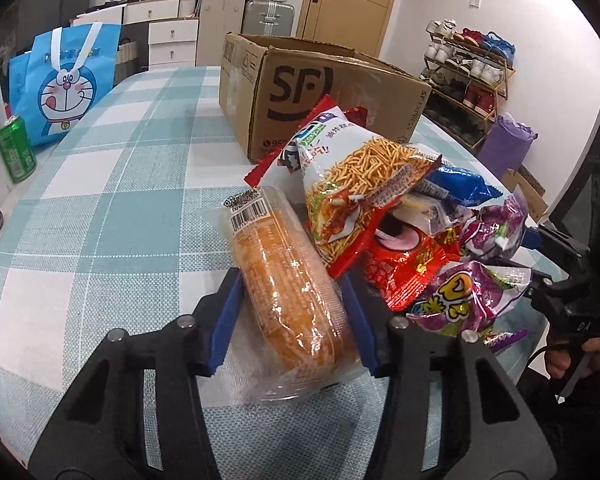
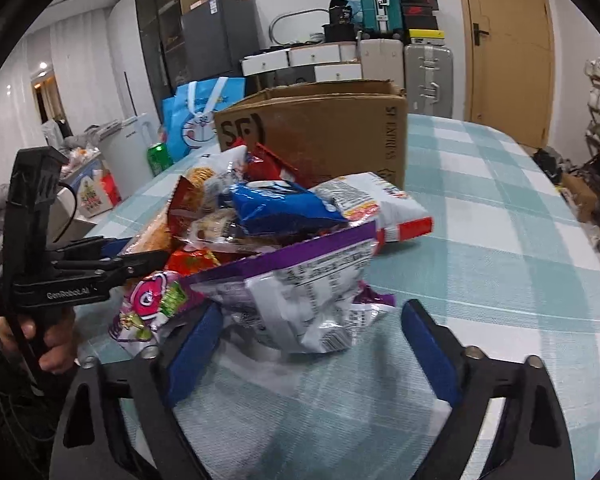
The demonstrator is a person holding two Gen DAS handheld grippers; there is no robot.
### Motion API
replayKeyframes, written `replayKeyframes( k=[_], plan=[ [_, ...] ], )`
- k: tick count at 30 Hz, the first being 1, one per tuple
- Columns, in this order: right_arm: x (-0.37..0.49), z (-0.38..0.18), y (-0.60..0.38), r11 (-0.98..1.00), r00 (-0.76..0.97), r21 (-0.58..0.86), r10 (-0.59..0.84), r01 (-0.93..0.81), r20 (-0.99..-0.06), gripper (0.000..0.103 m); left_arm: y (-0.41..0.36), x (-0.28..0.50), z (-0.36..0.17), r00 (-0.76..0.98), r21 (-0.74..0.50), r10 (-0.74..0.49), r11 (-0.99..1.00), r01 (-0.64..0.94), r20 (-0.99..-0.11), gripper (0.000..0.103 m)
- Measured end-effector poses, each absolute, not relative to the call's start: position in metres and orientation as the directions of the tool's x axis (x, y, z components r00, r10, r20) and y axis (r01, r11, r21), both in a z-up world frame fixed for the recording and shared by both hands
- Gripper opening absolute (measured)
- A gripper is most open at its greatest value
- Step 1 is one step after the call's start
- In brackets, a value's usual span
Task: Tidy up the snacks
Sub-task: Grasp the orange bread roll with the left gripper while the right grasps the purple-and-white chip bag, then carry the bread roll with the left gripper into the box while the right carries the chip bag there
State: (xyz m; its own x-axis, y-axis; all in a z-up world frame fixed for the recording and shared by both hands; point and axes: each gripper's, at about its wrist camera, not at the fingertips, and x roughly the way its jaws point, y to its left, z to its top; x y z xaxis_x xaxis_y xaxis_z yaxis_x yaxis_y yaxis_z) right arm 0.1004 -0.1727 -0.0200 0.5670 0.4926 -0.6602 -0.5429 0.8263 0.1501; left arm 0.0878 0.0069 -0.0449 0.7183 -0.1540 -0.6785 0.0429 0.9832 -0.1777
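Checked teal-and-white cloth covers the tabletop [image 1: 112,184], in a room with two suitcases, white drawers, a wooden door and a shoe rack [image 1: 466,76] along the walls; one cardboard box [image 1: 300,92], open at the top and printed with black letters, stands on the cloth; just in front of it lies one loose pile of crinkly foil snack bags [image 2: 268,216], among them one noodle snack bag [image 1: 356,184], one blue bag [image 2: 276,204] and one purple bag [image 2: 300,280]. One bread loaf [image 1: 288,292], oblong and golden in clear wrap with a barcode label, lies at the pile's edge between the blue pads of the left hand-held gripper [image 1: 292,320], which squeeze its sides. The right hand-held gripper [image 2: 312,344] stands wide open, the purple bag's crumpled end between its pads and touching only the left one. One green can [image 1: 16,148] and one blue cartoon tote bag [image 1: 64,84] stand apart at the far edge.
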Motion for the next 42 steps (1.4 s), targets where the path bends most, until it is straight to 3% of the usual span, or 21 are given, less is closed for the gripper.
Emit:
replayKeyframes(
  k=[2, 5, 12, 14, 20, 42],
  plan=[
    [0.102, -0.022, -0.171, 0.821, 0.557, 0.16, 0.501, -0.549, -0.662, 0.07, 0.007, 0.086, -0.044, 0.72, -0.182, -0.155, 0.982, 0.04, -0.676, 0.044],
    [0.103, -0.023, -0.173, 0.814, 0.552, 0.185, 0.521, -0.551, -0.651, 0.06, 0.009, 0.083, -0.043, 0.722, -0.192, -0.159, 0.981, 0.038, -0.673, 0.041],
    [0.097, -0.017, -0.181, 0.812, 0.583, 0.195, 0.541, -0.55, -0.606, 0.05, 0.015, 0.07, -0.041, 0.738, -0.201, -0.148, 0.979, 0.017, -0.658, 0.034],
    [0.096, -0.015, -0.185, 0.817, 0.595, 0.195, 0.538, -0.542, -0.598, 0.032, 0.015, 0.064, -0.04, 0.74, -0.202, -0.148, 0.979, 0.017, -0.656, 0.034],
    [0.093, -0.015, -0.189, 0.814, 0.596, 0.193, 0.542, -0.548, -0.593, 0.032, 0.022, 0.053, -0.037, 0.758, -0.208, -0.137, 0.978, 0.002, -0.638, 0.033],
    [0.086, 0.028, -0.203, 0.778, 0.653, 0.271, 0.625, -0.567, -0.428, 0.032, 0.016, 0.044, 0.028, 0.858, -0.173, -0.122, 0.984, 0.04, -0.499, 0.033]
  ],
)
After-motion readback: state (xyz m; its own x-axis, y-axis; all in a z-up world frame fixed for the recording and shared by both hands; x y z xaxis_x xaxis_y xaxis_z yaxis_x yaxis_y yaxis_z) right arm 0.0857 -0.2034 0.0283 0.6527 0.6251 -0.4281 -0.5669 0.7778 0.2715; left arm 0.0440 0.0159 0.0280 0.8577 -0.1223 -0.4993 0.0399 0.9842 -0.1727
